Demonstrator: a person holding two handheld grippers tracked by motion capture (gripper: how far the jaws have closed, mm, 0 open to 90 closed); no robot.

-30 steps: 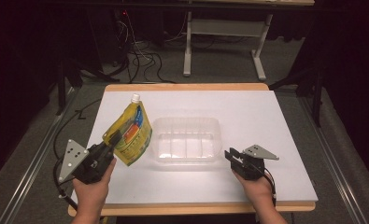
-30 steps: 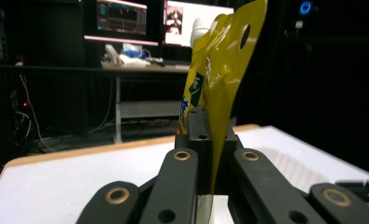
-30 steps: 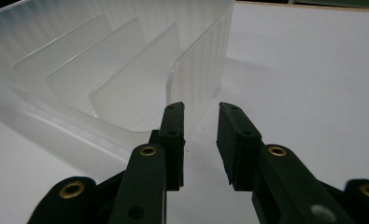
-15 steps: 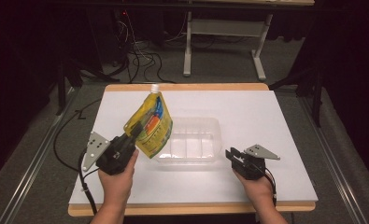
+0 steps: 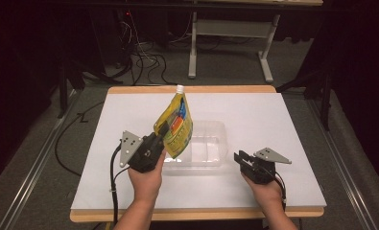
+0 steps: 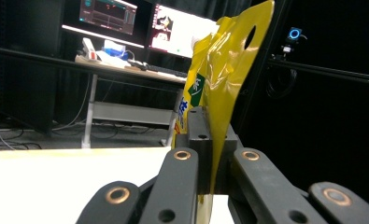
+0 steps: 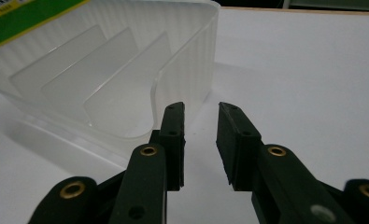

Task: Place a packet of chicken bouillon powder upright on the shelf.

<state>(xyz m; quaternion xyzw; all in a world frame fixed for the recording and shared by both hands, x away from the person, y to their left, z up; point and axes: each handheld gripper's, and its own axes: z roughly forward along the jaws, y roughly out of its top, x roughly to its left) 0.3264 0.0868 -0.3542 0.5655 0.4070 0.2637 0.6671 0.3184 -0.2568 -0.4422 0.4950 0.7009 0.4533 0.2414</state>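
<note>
The left gripper (image 5: 162, 133) was clamped on a yellow pouch (image 5: 175, 125), its jaws pressed tight on the pouch's lower left edge, and held it upright and clear of the worktop (image 5: 292, 124). The pouch tilted a little, its white cap (image 5: 180, 88) at the far, upper end, and it hung over the left end of a clear plastic tray (image 5: 211, 143) that sat near the middle of the white worktop. In the left gripper view the pouch (image 6: 224, 79) rose straight out from between the two black jaws, with its crinkled yellow film and a green and blue label showing, and a desk with lit screens (image 6: 140, 18) stood in the dark room beyond. The right gripper (image 5: 237, 159) rested low at the near right of the worktop, just beside the tray's right end, in the person's right hand (image 5: 266, 191). Its jaws stood a narrow gap apart with nothing between them, as the right gripper view (image 7: 200, 140) showed; there the ribbed wall of the tray (image 7: 187, 60) lay just to the left of the jaws, apart from them, and a green strip of the pouch's label (image 7: 23, 21) showed at the upper left corner. The left hand (image 5: 146, 179) gripped its tool from the near side, a cable (image 5: 113, 182) trailing down toward the worktop's near edge.
</note>
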